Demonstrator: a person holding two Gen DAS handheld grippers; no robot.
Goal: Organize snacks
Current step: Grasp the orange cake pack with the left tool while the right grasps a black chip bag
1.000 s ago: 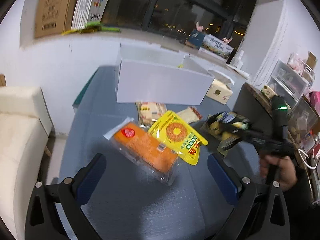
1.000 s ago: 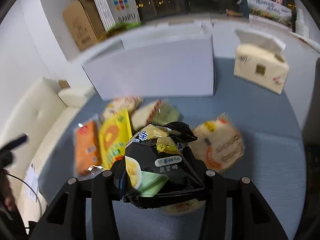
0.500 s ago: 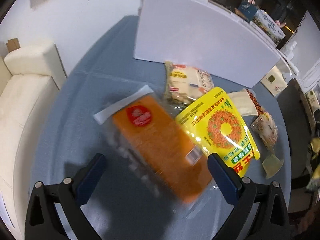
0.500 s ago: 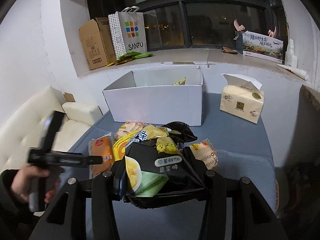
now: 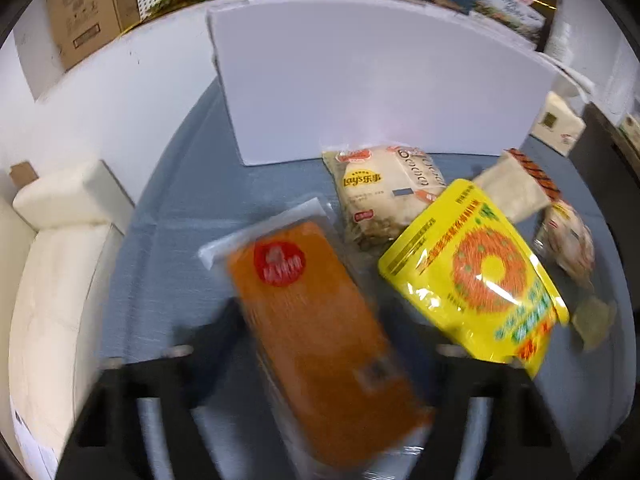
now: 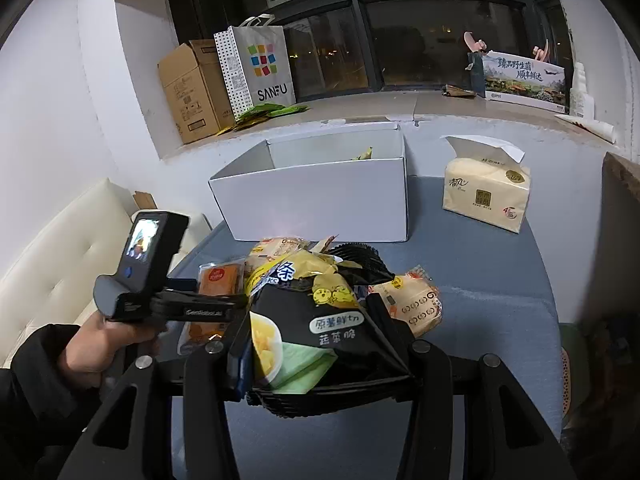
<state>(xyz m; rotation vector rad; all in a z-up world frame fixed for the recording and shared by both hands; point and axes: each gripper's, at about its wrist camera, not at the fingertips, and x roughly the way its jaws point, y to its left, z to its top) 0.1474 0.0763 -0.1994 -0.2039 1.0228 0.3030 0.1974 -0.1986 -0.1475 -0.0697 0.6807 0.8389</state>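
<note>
An orange snack packet (image 5: 320, 340) lies lengthwise between the blurred fingers of my left gripper (image 5: 332, 344). Its jaws are closing on the packet, and I cannot see the pads pressing. Beside it lie a yellow pouch (image 5: 480, 272) and a pale Lay's packet (image 5: 380, 196). Behind them stands the white open box (image 5: 360, 80). My right gripper (image 6: 316, 328) is shut on a black chip bag (image 6: 320, 320), held above the table in front of the white box (image 6: 312, 200). The right wrist view also shows a hand holding the left gripper (image 6: 224, 304) over the orange packet (image 6: 220, 280).
A round cracker packet (image 6: 416, 304) lies right of the pile on the blue-grey table (image 6: 480, 272). A tissue pack (image 6: 486, 196) stands at the back right. A cream sofa (image 5: 52, 280) borders the left side and a dark cabinet (image 6: 620, 220) the right. Boxes and a bag sit on the window ledge.
My left gripper came down and in over the orange packet, and its jaws have narrowed around it. My right gripper rose with the black bag, then held still.
</note>
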